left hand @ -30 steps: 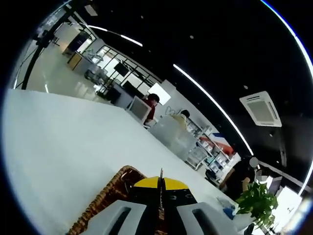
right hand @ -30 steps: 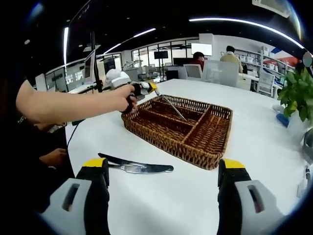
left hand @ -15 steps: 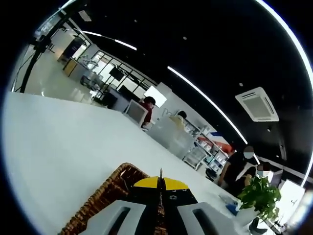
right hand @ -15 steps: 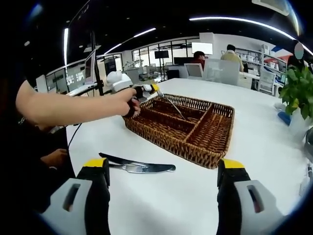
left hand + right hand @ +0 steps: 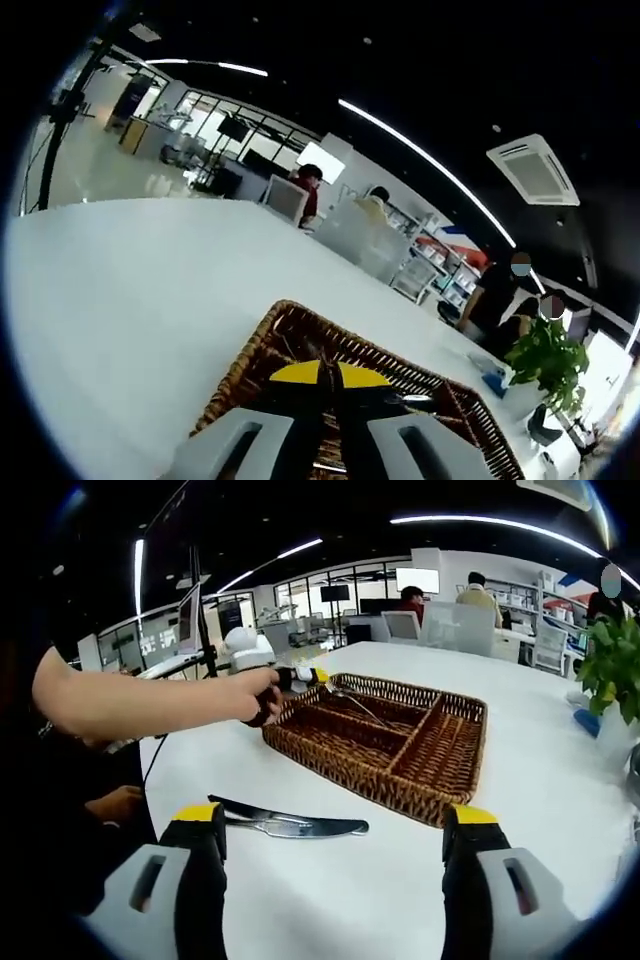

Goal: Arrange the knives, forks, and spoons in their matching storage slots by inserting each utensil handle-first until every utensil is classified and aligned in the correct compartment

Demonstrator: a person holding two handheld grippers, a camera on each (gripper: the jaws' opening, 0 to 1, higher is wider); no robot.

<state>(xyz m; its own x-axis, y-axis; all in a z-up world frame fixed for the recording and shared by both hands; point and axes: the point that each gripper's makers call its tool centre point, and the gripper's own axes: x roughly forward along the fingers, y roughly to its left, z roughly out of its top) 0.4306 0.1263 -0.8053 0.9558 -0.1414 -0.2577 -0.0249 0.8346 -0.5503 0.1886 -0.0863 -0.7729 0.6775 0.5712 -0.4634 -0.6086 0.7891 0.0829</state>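
Knives point(image 5: 290, 823) lie on the white table point(image 5: 560, 810) between the right gripper's point(image 5: 335, 880) wide-spread jaws, just ahead of the left yellow-tipped finger point(image 5: 197, 825) and apart from both. Beyond them sits the wicker tray point(image 5: 385, 778), divided into compartments. At its far left corner the left gripper point(image 5: 308, 677), held in a person's hand point(image 5: 250, 693), pinches a fork point(image 5: 352, 701) that slants down into the tray. In the left gripper view, the left gripper point(image 5: 320, 373) has its yellow tips pressed together over the tray point(image 5: 250, 360).
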